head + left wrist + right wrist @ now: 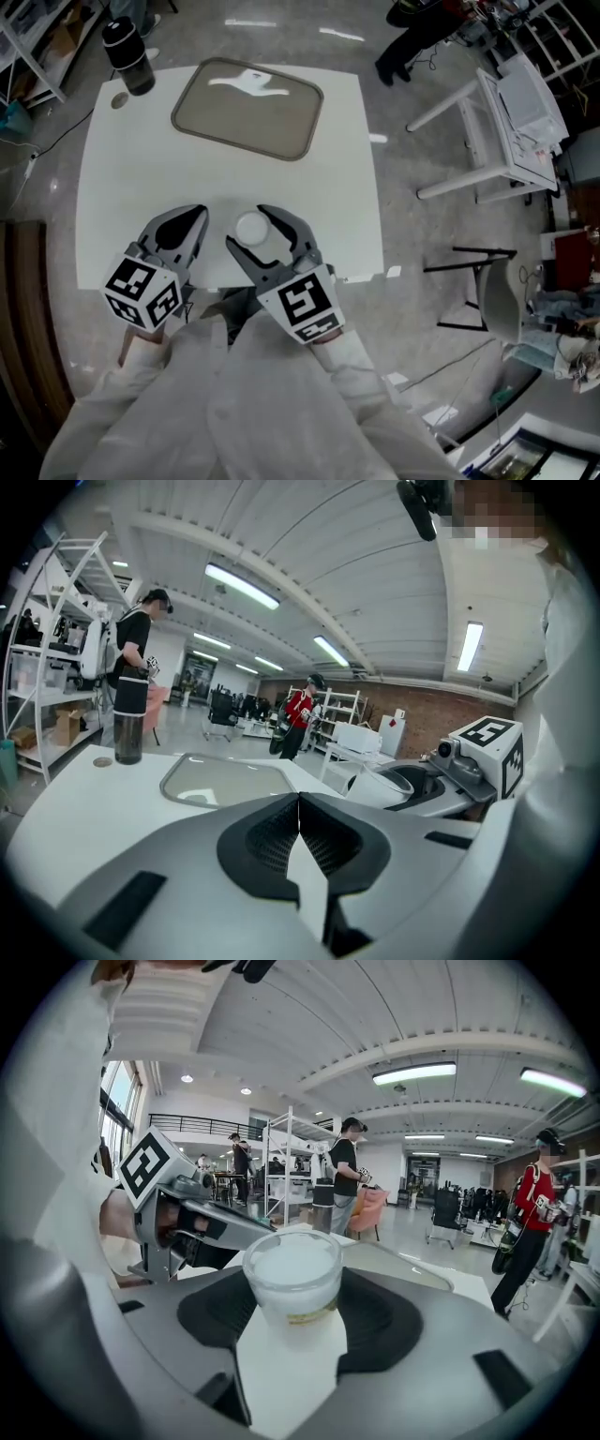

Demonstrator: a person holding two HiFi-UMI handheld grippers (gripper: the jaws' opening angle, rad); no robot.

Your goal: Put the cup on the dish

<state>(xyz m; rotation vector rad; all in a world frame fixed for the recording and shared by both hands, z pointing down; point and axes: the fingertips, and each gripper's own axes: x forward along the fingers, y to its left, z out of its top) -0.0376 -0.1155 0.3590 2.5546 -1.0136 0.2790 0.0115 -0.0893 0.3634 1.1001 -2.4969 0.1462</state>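
One cup, apparently frosted, clamped in right hand-held gripper.

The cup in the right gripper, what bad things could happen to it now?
The right gripper holds the cup by its sides near the front edge of the table; if the grip slips, it might fall to the floor. The dish lies far across the table, so the cup could tip on the long carry.
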